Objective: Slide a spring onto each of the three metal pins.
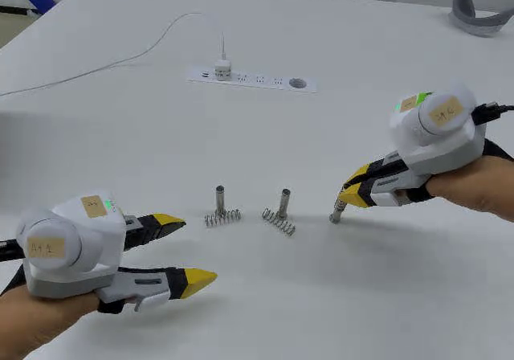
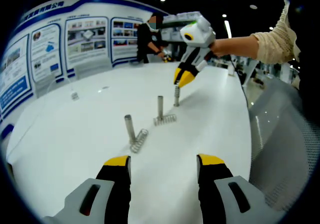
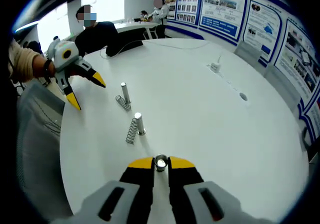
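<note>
Yellow-tipped right claw (image 1: 347, 197) pinches a pin (image 1: 337, 213); left claw (image 1: 195, 250) hovers agape.

Silver pins (image 1: 220, 198), white table (image 1: 120, 135) — left gripper (image 1: 189, 249) yellow-tipped, black and grey.

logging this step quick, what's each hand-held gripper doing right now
Left hand-held gripper: open, holding nothing.
Right hand-held gripper: closed on the top of a metal pin.

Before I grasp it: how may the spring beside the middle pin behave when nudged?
The spring lies on its side on the smooth table, so it probably rolls or skids. Its thin open coils would likely compress if squeezed.
</note>
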### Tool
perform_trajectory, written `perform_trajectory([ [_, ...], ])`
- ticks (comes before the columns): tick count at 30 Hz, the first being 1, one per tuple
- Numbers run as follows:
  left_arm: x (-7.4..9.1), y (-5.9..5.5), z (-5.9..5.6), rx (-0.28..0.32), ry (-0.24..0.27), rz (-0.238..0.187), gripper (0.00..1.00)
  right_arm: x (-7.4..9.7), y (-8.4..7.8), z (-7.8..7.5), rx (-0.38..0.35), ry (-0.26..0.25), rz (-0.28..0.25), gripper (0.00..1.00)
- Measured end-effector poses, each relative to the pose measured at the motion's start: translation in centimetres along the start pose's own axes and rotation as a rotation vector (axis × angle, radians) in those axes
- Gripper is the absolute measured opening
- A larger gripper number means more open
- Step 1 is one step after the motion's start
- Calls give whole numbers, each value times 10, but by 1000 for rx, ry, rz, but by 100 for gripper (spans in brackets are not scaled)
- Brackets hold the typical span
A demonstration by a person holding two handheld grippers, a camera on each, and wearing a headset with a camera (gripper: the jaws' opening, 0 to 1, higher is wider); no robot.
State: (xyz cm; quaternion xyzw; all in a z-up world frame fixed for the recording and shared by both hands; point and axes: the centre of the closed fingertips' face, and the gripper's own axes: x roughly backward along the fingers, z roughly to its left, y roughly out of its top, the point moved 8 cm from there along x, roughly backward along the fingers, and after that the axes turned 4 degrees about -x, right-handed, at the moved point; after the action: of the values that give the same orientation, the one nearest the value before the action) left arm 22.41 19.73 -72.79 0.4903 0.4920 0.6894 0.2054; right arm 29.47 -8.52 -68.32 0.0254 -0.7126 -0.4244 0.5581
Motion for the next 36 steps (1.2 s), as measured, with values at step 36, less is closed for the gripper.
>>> perform_trajectory([
  [36, 1, -1, 1, -3, 2, 0, 53, -18, -14, -1, -21, -25, 18, 12],
])
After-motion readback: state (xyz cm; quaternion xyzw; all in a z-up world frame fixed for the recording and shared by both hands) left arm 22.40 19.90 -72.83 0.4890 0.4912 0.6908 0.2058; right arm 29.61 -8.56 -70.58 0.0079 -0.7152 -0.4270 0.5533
